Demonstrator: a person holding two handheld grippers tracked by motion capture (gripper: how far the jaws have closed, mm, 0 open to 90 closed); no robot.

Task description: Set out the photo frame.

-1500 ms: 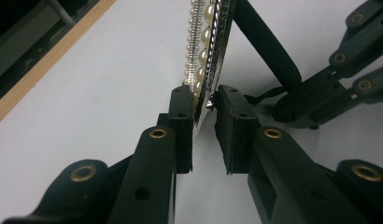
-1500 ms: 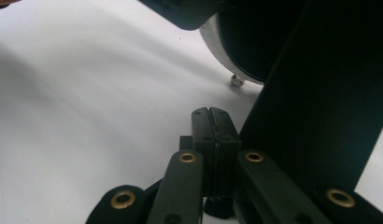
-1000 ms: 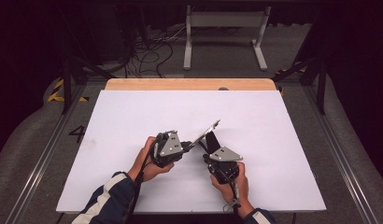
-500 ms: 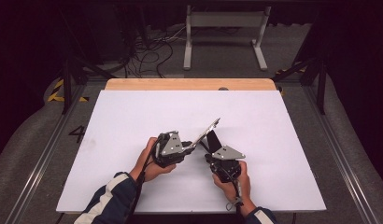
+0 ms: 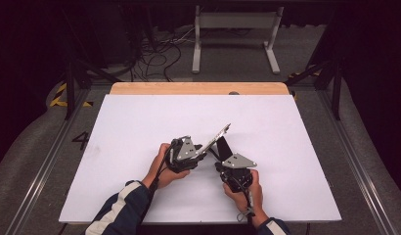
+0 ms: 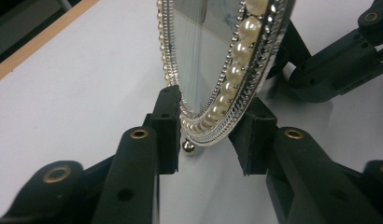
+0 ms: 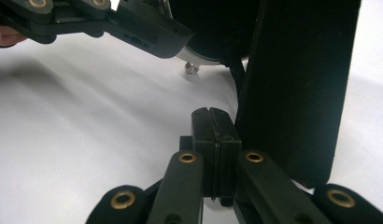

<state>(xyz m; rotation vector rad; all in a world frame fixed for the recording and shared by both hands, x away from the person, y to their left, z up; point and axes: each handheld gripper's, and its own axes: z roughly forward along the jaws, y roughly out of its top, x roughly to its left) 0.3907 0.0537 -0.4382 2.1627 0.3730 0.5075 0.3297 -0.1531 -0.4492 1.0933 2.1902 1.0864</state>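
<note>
Right gripper view: black stand (image 7: 297, 88) (perhaps the mirror's (image 6: 213, 60)) blocks sight.

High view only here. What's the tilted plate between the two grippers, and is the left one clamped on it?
Observer: It's an oval mirror with a rim of pearls and silver beads, seen in the left gripper view.
Operator: Left jaws gripping it?
Observer: The left gripper has just been opening its jaws. The mirror's lower rim is between them, and the pads look eased off it.
Operator: And the right one?
Observer: The right gripper has its jaws shut with nothing between them. They sit right beside the black back stand of the mirror.
</note>
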